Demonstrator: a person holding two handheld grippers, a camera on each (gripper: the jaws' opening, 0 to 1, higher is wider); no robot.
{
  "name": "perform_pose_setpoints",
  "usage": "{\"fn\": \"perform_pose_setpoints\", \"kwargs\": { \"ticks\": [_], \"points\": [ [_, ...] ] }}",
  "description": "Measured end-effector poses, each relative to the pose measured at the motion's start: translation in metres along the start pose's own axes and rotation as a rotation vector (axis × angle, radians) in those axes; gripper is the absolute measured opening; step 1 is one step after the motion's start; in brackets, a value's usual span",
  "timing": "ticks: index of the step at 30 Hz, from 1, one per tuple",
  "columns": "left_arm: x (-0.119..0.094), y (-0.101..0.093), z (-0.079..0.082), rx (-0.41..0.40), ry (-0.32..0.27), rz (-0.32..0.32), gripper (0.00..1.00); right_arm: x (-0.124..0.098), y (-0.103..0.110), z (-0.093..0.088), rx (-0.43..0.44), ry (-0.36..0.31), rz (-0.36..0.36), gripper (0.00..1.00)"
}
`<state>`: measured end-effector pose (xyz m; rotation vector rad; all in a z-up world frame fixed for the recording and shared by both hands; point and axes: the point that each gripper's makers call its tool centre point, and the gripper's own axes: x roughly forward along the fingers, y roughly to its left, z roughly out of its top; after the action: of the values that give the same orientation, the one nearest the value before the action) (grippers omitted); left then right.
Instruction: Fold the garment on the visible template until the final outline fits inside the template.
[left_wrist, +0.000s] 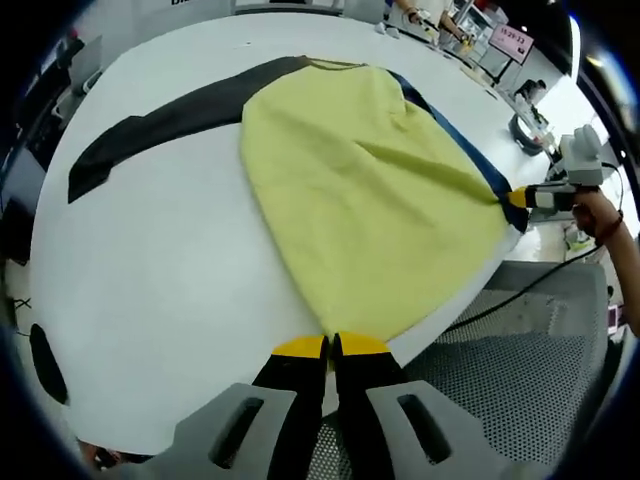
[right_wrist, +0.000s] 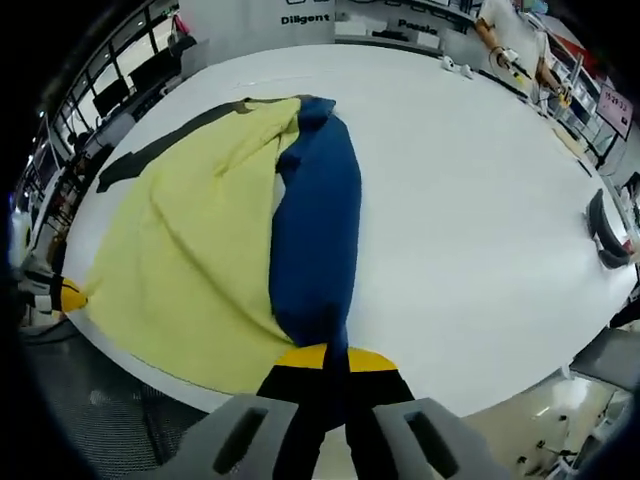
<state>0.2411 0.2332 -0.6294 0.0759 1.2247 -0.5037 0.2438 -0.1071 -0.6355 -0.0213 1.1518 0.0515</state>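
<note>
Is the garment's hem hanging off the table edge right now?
No, in the left gripper view the yellow garment lies on the white table, its hem pinched by the left gripper.

One garment (left_wrist: 370, 200), yellow with a blue side, lies on one white surface (left_wrist: 170, 260). One black template (left_wrist: 170, 120) outline lies beyond it, far from the fingers. Two grippers are counted: the left gripper (left_wrist: 331, 347) and the right gripper (right_wrist: 327, 355), each with two yellow-tipped fingers (left_wrist: 300, 347).
</note>
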Motion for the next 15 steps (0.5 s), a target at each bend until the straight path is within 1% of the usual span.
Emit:
{"fn": "perform_pose_setpoints", "kwargs": {
  "ticks": [2, 6, 9, 13, 15],
  "points": [
    [0.0005, 0.0007, -0.0023, -0.001, 0.005, 0.001, 0.02, 0.0003, 0.0006, -0.0017, 0.0, -0.002, 0.0, 0.0],
    [0.0018, 0.0009, -0.0065, -0.002, 0.015, 0.005, 0.02, 0.0003, 0.0024, -0.0063, -0.016, 0.014, 0.004, 0.0],
    [0.0017, 0.0018, -0.008, -0.023, 0.015, 0.009, 0.02, 0.0, 0.0029, -0.007, -0.019, 0.017, 0.006, 0.0],
    [0.0016, 0.0017, -0.0086, -0.018, 0.017, 0.01, 0.02, 0.0006, 0.0031, -0.0092, -0.024, 0.028, 0.01, 0.0],
    [0.0024, 0.0028, -0.0088, -0.033, 0.009, 0.018, 0.03, 0.0008, 0.0035, -0.0098, -0.032, 0.031, 0.012, 0.0]
  ]
}}
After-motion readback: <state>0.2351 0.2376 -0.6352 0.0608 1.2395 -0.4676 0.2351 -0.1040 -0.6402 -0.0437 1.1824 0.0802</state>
